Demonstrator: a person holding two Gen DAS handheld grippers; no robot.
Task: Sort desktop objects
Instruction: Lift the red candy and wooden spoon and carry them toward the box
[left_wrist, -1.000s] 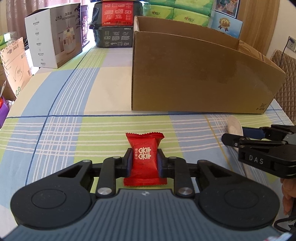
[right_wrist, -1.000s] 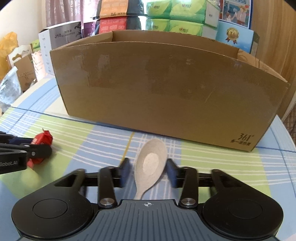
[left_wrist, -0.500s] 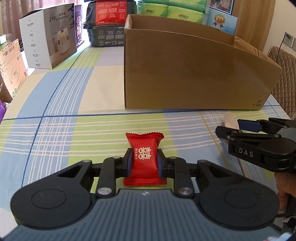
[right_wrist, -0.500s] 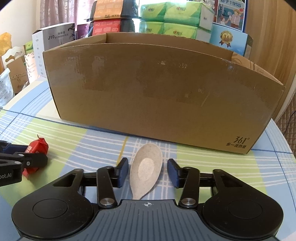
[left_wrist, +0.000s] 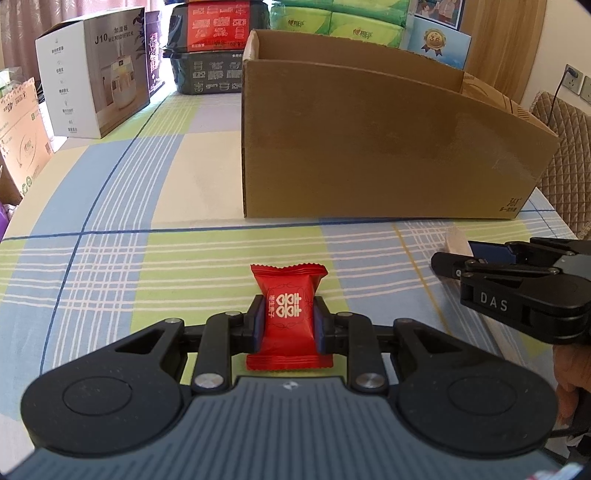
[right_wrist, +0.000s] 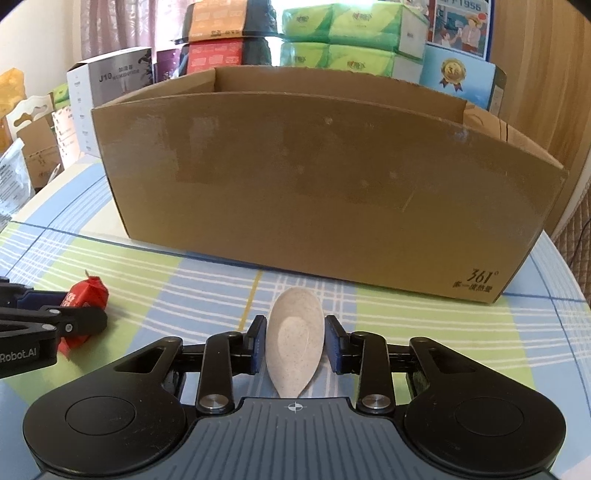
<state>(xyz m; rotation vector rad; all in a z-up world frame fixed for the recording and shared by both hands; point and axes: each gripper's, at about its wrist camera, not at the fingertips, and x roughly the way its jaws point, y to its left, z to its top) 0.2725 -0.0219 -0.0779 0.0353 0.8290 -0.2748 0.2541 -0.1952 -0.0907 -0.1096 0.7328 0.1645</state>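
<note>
The left gripper (left_wrist: 288, 325) had its fingers clamped on the red candy packet (left_wrist: 288, 314), just above the desk (left_wrist: 110, 221). The right gripper (right_wrist: 295, 341) bracketed the speckled spoon (right_wrist: 294, 343); whether its pads pressed the bowl I cannot tell. Both sat near the cardboard box (right_wrist: 325, 177). To do the step well, each should rise clear of the near wall before dropping its item inside.
</note>
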